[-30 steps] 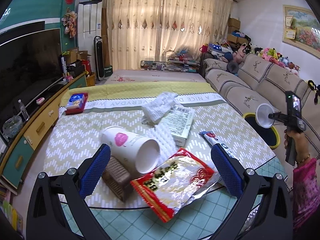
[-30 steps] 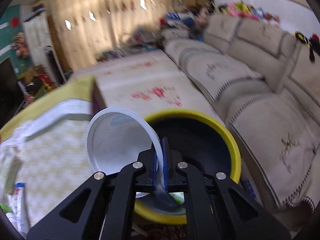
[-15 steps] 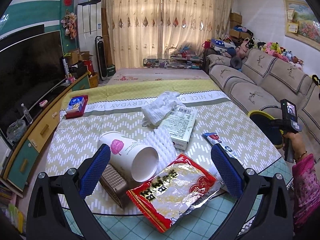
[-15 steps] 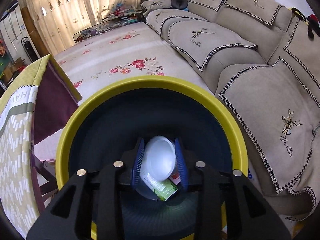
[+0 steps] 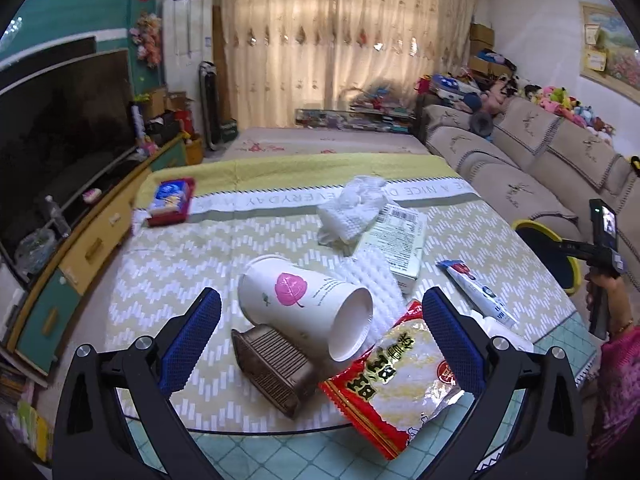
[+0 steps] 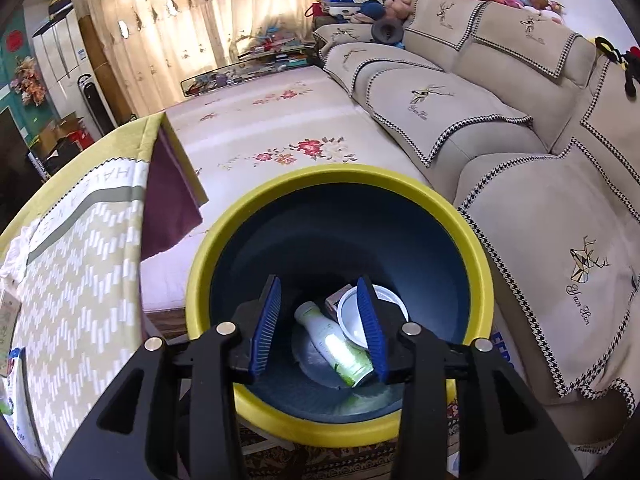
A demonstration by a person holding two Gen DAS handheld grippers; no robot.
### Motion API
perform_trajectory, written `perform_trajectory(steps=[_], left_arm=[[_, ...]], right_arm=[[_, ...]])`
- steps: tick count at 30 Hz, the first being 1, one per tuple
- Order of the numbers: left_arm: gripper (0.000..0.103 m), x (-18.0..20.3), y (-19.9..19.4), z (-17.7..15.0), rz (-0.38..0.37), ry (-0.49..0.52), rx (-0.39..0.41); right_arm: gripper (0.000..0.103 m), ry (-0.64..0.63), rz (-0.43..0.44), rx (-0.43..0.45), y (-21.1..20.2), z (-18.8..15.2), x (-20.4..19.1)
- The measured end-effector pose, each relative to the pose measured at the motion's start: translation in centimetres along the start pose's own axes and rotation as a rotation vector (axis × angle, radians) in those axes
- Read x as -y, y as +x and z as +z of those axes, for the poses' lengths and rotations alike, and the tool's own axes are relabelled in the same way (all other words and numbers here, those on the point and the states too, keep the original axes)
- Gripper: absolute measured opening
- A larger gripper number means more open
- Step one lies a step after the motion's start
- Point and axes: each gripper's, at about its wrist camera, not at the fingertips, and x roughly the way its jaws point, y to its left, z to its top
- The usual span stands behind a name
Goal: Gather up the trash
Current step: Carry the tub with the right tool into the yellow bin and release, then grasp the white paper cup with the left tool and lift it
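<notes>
My right gripper [image 6: 320, 326] is open and empty above the yellow-rimmed bin [image 6: 280, 196]. A white lid [image 6: 352, 320] and a green-white bottle [image 6: 336, 346] lie at the bin's bottom. My left gripper [image 5: 320, 332] is open over the table's near end. Between its fingers lie a tipped white paper cup [image 5: 304, 304] with a pink leaf, a brown ribbed tray [image 5: 272, 364] and a red noodle packet [image 5: 396, 376]. The right gripper [image 5: 600, 240] and the bin [image 5: 532, 226] also show in the left wrist view at far right.
On the table lie a white crumpled cloth [image 5: 356, 208], a flat white box [image 5: 400, 240], white foam netting [image 5: 376, 276], a blue-white tube [image 5: 476, 292] and a red box [image 5: 170, 200]. A beige sofa [image 6: 520, 128] stands right of the bin. A TV cabinet [image 5: 80, 248] runs along the left.
My right gripper opened and let go of the white lid, which dropped into the bin. It then pulled back a little. My left gripper stayed over the table, with the view shifting slightly.
</notes>
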Motion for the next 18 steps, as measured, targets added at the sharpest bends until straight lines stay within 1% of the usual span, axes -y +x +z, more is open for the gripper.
perform_trajectory(steps=[3,5,7,10,12,13,15,18], left_arm=[[0.099,-0.2,1.1,0.4,-0.02,0.05,0.004],[0.099,-0.8,2.5,0.7,-0.057,0.078,-0.027],[0.099,-1.3,3.6,0.9,-0.09,0.092,-0.043],[0.099,-2.1,4.9,1.2,-0.101,0.128,-0.068],[0.099,-2.6,5.6,1.4,-0.128,0.155,-0.079],[0.099,-2.7,5.8,1.4,-0.145,0.16,-0.087],[0.099,-3.2,6.7,1.5,-0.204,0.165,-0.115],[0.099,-3.5,7.4,1.7,-0.264,0.166,-0.141]], right_arm=[[0.038,-0.014,0.008,-0.004,-0.1,0.0,-0.6],[0.038,-0.021,0.013,-0.006,-0.2,-0.1,-0.9],[0.042,-0.028,0.014,-0.006,-0.4,-0.2,-1.2],[0.044,-0.032,0.011,-0.009,-0.4,-0.1,-1.4],[0.044,-0.034,0.011,-0.013,-0.4,-0.1,-1.5],[0.045,-0.036,0.011,-0.014,-0.4,-0.1,-1.6],[0.045,-0.045,0.012,-0.015,-0.5,0.0,-2.1],[0.045,-0.056,0.014,-0.011,-0.8,0.0,-2.9]])
